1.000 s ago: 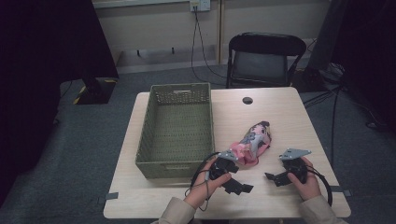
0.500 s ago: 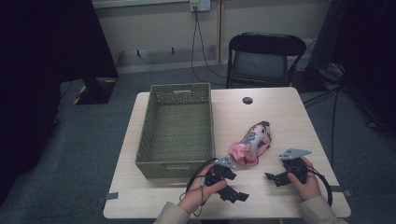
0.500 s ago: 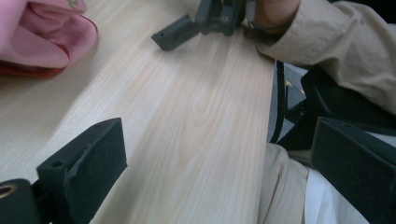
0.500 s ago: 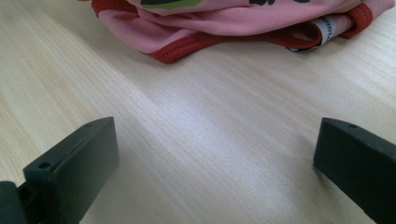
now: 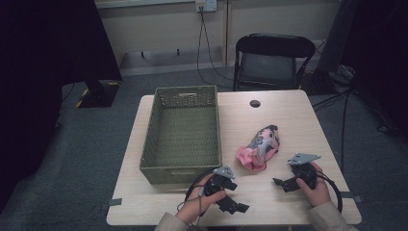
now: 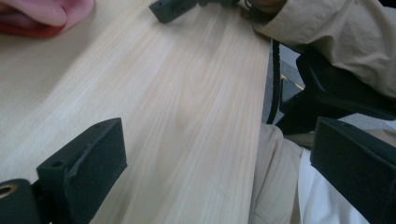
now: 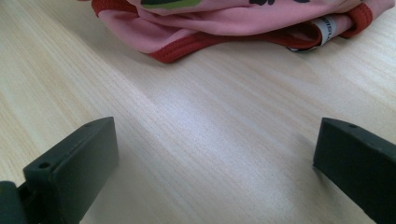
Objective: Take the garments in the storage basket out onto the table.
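A crumpled pink garment (image 5: 259, 147) with red trim and a dark print lies on the table, right of a green woven basket (image 5: 183, 134). My left gripper (image 5: 234, 203) sits near the table's front edge, in front of the basket. It is open with nothing between its jaws and points to the right. In the left gripper view it (image 6: 215, 140) hovers over bare wood, with the garment's edge (image 6: 42, 14) far off. My right gripper (image 5: 283, 184) is open and aimed left toward the garment. In the right gripper view the garment (image 7: 224, 23) lies a little beyond the open jaws (image 7: 215, 135).
The basket holds nothing and takes up the table's left half. A small dark round disc (image 5: 255, 103) sits on the wooden table (image 5: 288, 120) near its far edge. A black folding chair (image 5: 272, 60) stands behind the table. A beige sleeve (image 6: 336, 42) hangs past the front edge.
My left gripper has drawn back from the garment toward the table's front edge and a little left, still open. The right gripper and the garment have barely moved.
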A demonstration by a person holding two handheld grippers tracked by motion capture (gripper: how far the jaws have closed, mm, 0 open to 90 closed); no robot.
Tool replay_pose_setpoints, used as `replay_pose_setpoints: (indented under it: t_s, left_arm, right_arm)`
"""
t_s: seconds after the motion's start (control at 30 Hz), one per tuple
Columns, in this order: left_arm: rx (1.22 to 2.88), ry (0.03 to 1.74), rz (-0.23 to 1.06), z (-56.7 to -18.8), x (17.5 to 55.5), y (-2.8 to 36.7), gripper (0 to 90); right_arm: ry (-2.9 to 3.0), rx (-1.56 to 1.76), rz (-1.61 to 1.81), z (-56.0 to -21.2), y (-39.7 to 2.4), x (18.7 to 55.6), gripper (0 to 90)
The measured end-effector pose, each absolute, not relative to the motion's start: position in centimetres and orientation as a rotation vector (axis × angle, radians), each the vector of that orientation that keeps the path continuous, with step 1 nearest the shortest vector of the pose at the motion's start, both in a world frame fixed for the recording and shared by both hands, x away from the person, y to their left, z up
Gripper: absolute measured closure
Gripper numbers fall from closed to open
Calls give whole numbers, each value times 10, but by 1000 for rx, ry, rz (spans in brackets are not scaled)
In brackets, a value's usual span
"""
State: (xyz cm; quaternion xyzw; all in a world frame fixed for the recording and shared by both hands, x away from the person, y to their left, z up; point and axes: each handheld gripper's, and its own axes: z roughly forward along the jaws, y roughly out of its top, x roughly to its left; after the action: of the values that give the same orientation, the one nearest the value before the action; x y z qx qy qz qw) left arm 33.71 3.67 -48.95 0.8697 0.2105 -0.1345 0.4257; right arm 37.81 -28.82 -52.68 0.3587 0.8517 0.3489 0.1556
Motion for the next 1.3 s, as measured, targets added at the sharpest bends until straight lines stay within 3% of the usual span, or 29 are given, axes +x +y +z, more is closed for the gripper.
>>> replay_pose_setpoints:
  t_s: [0.7, 1.3]
  left_arm:
    - [2182, 530, -359, -485, 335, 73, 31]
    - [2163, 582, -296, -481, 332, 112, 30]
  right_arm:
    - [2439, 1028, 999, -527, -288, 378, 0]
    - [2439, 1027, 1000, -527, -288, 378, 0]
